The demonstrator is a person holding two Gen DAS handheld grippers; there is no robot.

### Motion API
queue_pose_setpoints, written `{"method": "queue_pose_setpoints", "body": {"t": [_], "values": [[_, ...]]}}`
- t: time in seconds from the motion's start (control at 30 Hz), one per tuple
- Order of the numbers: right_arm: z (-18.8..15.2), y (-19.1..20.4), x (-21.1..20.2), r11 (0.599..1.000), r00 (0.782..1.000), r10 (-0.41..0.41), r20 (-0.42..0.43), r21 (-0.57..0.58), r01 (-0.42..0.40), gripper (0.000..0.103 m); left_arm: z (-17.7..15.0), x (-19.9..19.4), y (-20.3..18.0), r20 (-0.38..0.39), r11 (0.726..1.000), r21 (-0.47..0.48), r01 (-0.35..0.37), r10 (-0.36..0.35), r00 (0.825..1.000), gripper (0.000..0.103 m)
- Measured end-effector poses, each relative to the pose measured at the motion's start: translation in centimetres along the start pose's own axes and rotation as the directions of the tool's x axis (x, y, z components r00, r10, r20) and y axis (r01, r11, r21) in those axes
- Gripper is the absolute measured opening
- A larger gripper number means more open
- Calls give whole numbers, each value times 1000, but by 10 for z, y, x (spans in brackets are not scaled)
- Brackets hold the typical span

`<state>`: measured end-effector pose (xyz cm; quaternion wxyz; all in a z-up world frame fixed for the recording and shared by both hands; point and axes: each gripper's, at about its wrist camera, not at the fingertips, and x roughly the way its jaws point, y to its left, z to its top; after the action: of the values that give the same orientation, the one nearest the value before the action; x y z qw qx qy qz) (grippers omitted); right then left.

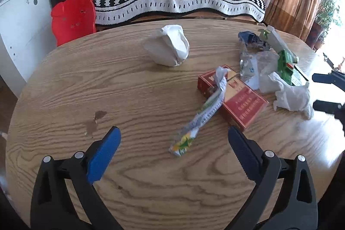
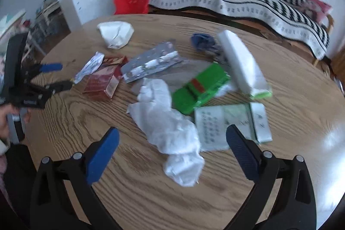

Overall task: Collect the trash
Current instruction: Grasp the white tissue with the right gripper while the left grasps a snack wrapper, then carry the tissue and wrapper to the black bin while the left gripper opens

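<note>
Both jaws wide, empty. Your left gripper straddles the twisted wrapper: light, floppy, so pinch mid-length. Crumpled tissue between the right gripper jaws is soft.

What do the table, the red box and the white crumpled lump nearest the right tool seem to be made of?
Table: wood or wood-look veneer, with bold grain and a slight sheen.
Red box: probably printed cardboard, glossy, with sharp folded edges.
White crumpled lump: looks like tissue or thin paper, matte, with soft irregular creases.
</note>
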<state>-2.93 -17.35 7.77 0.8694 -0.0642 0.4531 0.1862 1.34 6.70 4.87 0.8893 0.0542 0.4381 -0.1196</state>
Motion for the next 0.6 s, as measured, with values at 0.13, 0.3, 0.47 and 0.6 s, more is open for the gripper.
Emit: {"method": "queue_pose_setpoints", "body": {"t": [0.13, 0.3, 0.47, 0.6], "values": [[2, 15, 19, 995, 999, -34, -12, -97, 32, 87, 10, 14, -2, -17, 1000, 20, 3, -3, 1000, 97], [-7, 17, 40, 997, 998, 15, -69, -72, -19, 44, 13, 26, 0, -47, 993, -48, 108, -110, 993, 64], [-10, 14, 35, 997, 996, 72, -55, -13, -73, 25, 13, 28, 3, -50, 983, -118, 143, -150, 987, 11], [-3, 1, 12, 997, 998, 57, 39, 49, -59, 25, 10, 15, 1, -15, 990, -104, 91, -93, 996, 11]]}}
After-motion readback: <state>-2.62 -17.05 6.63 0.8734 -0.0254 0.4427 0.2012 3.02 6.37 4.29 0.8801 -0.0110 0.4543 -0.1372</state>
